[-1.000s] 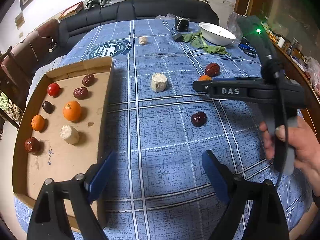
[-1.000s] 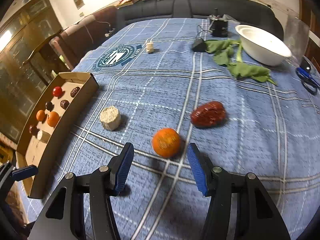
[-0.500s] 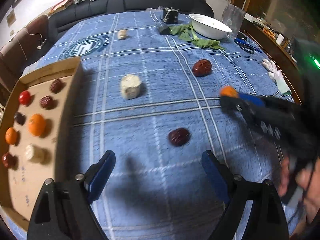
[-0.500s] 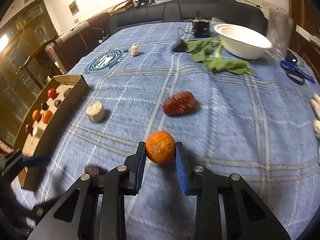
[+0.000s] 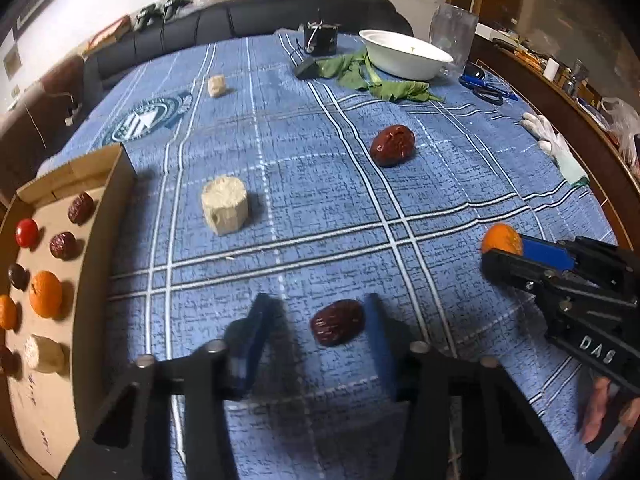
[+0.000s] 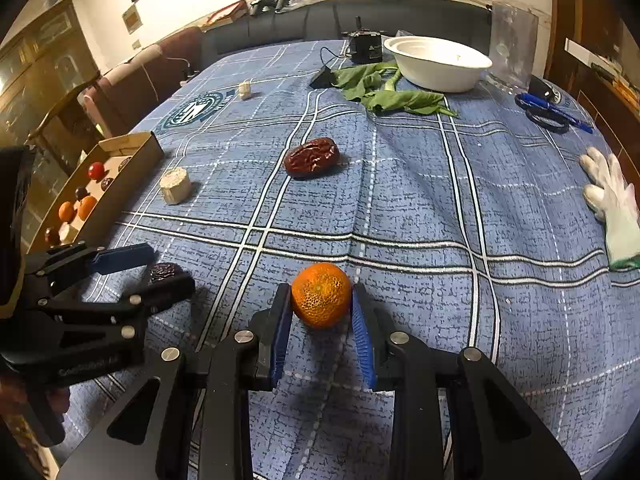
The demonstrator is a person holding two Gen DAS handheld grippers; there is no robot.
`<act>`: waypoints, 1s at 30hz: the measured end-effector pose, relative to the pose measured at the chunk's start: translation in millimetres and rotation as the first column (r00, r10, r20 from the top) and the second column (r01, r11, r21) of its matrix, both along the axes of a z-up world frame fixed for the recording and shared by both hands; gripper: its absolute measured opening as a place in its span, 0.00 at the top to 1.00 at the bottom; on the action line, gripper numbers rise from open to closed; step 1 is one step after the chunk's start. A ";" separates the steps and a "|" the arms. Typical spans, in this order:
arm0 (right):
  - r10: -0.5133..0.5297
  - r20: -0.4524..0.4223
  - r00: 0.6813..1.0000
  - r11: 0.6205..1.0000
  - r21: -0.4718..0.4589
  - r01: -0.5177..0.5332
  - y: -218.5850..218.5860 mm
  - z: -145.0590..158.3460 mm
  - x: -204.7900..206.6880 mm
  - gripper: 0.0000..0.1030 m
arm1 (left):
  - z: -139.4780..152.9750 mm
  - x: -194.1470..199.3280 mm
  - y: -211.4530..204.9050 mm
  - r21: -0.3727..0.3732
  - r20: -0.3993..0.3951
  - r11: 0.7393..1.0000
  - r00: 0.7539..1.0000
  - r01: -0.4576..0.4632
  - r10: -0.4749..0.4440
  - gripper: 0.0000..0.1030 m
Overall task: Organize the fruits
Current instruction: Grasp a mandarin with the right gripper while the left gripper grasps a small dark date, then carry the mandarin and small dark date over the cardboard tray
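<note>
Since earlier: my right claw [image 6: 322, 312] now clamps orange [image 6: 321, 294] just above worktop [image 6: 400, 208]; left claw [image 5: 316, 322] wide, straddling date [image 5: 337, 322]. I judge date light, soft, wrinkled: pinch across middle, gently.

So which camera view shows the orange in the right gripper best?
The right wrist view: the orange sits whole and sharp between the right gripper pads. The left wrist view shows it only small, partly hidden behind that gripper's finger.

Blue plaid-clothed table [image 5: 320, 184]: dates, cardboard tray [image 5: 104, 240], bowl [image 5: 404, 60], greens.
</note>
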State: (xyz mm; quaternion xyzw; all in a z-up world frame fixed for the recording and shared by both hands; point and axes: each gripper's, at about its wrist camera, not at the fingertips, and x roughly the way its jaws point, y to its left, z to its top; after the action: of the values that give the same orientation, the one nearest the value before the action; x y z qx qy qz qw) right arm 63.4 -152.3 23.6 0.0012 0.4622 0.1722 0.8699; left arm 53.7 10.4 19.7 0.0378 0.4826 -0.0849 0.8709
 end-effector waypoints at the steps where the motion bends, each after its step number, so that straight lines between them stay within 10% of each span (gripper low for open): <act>1: -0.003 -0.003 1.000 1.000 0.002 0.003 -0.2 -0.4 0.2 0.72 | -0.4 -1.0 0.9 0.002 0.006 1.000 1.000 0.004 -0.004 0.62; 30: -0.013 -0.018 1.000 1.000 0.008 0.013 1.4 5.5 -32.4 0.72 | 22.7 -48.0 9.5 -0.178 0.045 0.981 0.997 0.074 -0.067 0.71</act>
State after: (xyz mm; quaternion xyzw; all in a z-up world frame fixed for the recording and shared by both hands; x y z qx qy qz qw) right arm 30.9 -150.9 29.1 0.0089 0.4690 0.1685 0.8669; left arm 5.7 19.9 42.5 -0.0222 0.4542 -0.1584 0.8764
